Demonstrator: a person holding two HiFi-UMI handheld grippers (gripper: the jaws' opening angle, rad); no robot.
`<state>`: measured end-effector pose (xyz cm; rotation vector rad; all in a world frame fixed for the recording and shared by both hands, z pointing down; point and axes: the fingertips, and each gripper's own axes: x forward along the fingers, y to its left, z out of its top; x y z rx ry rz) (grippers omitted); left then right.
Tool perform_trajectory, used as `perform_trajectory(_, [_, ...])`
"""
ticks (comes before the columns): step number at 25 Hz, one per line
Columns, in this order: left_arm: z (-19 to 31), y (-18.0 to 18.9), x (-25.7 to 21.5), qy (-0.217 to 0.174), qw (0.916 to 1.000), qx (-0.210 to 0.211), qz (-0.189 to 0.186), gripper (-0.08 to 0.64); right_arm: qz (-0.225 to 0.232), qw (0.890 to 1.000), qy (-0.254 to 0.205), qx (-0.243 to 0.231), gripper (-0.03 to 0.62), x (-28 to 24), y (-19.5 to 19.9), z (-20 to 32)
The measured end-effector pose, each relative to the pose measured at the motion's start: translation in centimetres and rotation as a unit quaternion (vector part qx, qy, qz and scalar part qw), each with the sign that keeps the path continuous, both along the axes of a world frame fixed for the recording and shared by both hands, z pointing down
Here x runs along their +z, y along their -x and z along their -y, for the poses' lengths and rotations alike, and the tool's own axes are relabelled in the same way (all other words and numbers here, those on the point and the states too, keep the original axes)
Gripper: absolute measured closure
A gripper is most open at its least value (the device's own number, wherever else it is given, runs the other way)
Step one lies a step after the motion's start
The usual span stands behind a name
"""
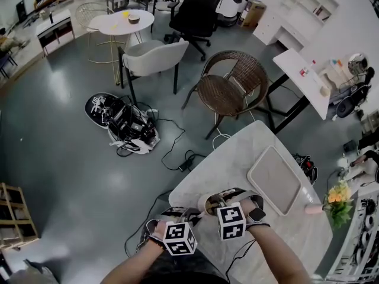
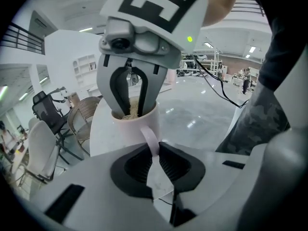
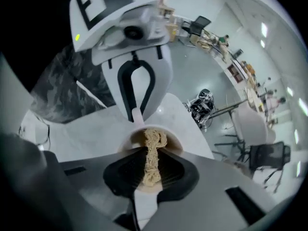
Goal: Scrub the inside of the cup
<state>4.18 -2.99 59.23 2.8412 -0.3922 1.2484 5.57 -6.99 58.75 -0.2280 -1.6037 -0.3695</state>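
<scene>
Only the head view shows the white bench (image 1: pixel 237 152), lower right, with the tray (image 1: pixel 273 179) on it. Left gripper view: my left hand-held gripper (image 2: pixel 155 150) pinches the cup (image 2: pixel 137 124) by its handle, frame centre. Only the right gripper view looks inside the cup: my right hand-held gripper (image 3: pixel 151 167) is clamped on the fibrous scrubber (image 3: pixel 154 143), whose end is down in the cup.

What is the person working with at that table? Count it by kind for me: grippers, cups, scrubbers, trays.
hand-held grippers: 2 (left, right)
cup: 1
scrubber: 1
tray: 1
Total: 5
</scene>
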Motion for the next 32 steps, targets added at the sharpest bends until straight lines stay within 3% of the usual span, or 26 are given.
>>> perform_trajectory(4, [0.1,-0.2,-0.1,0.005,0.9999,-0.014,-0.006,0.506,0.031,0.985,0.108,0.129,0.534,-0.5,0.3,-0.7])
perform_trajectory(7, [0.2,-0.2,-0.1,0.008,0.9998,-0.018,-0.006,0.506,0.043,0.962,0.167,0.209,0.532,-1.2,0.4,-0.9])
perform_trajectory(10, [0.2,0.1,0.1,0.01,0.9997,-0.022,-0.005,0.506,0.075,0.929,0.217,0.291,0.532,-1.8,0.5,-0.8])
perform_trajectory(14, [0.3,0.2,0.2,0.013,0.9997,-0.02,-0.007,0.506,0.13,0.873,0.266,0.387,0.532,-2.8,0.3,-0.5])
perform_trajectory(20, [0.2,0.4,0.2,0.016,0.9998,0.002,-0.008,0.506,0.219,0.796,0.31,0.471,0.532,-5.5,0.1,0.3])
perform_trajectory(22, [0.1,0.3,0.2,0.019,0.9997,0.011,-0.013,0.505,0.246,0.777,0.306,0.492,0.532,-6.3,-0.4,0.6])
perform_trajectory(25, [0.1,0.1,0.2,0.031,0.9988,0.013,-0.034,0.505,0.293,0.761,0.272,0.511,0.532,-8.0,-1.2,0.8])
perform_trajectory(27, [0.4,0.0,-0.2,0.047,0.9973,0.009,-0.057,0.492,0.321,0.754,0.236,0.521,0.532,-9.1,-1.7,0.7])
perform_trajectory(30, [0.7,0.3,-0.7,0.077,0.9931,0.004,-0.088,0.386,0.343,0.754,0.162,0.536,0.532,-9.8,-2.5,0.2])
perform_trajectory(32, [0.7,0.7,-0.8,0.089,0.9911,0.004,-0.099,0.365,0.365,0.748,0.106,0.543,0.532,-10.2,-3.0,-0.3])
